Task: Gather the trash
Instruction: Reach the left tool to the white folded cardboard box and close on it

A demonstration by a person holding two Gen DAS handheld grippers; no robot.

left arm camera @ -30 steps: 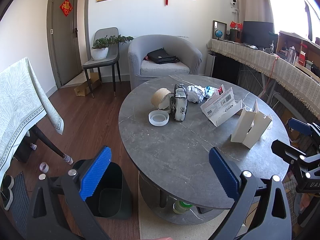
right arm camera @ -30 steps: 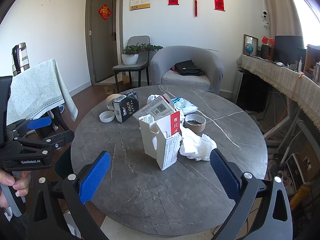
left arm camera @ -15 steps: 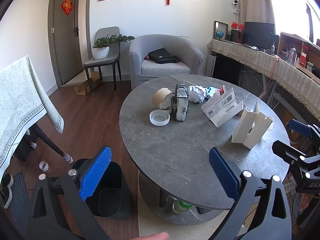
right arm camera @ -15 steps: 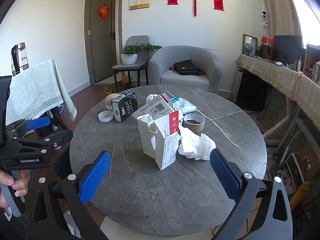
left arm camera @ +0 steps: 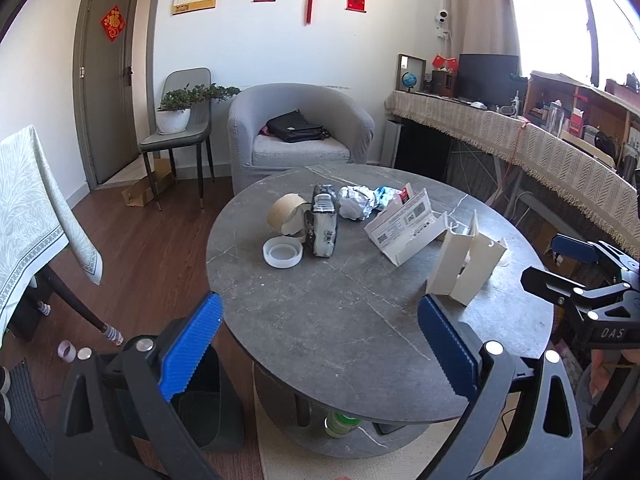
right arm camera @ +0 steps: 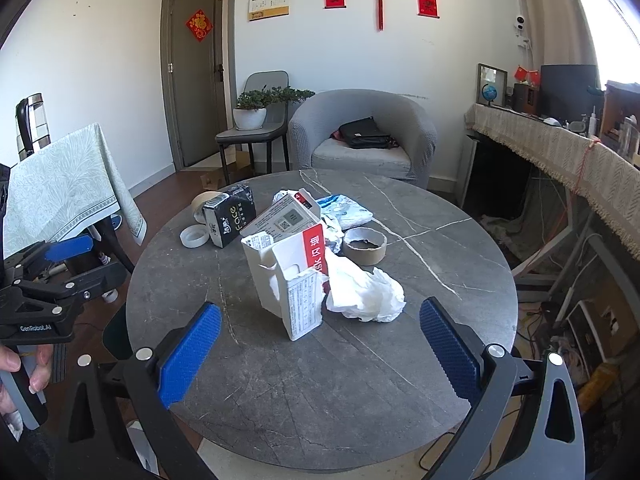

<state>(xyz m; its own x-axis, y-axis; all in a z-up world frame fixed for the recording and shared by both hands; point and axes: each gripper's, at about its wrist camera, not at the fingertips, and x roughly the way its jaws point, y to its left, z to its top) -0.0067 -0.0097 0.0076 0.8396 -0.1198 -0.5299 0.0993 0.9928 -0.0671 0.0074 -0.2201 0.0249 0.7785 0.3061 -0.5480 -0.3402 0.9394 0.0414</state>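
While the torn carton (right arm camera: 286,280) stands upright on the table (right arm camera: 360,380), it sits dead ahead of the right gripper (right arm camera: 318,354), framed between its two blue pads (right arm camera: 188,350) but well short of them. Its long axis runs vertical, with the open torn mouth up. A crumpled tissue (right arm camera: 366,292) touches its far-right side, and a tape roll (right arm camera: 365,246) lies just beyond that.

Right gripper: jaws spread wide, holding nothing. Left gripper (left arm camera: 318,350): likewise wide apart and empty, hovering over the near table edge.

From the left gripper, the carton (left arm camera: 464,264) lies ahead and to the right, near its right pad; the lid (left arm camera: 282,253) and black pack (left arm camera: 325,226) lie farther ahead, slightly left. A dark bin (left arm camera: 208,400) sits on the floor below and left of the left gripper.

Judgement: the right gripper is better aligned with the carton; a straight advance should bracket it. The tissue may be caught alongside.
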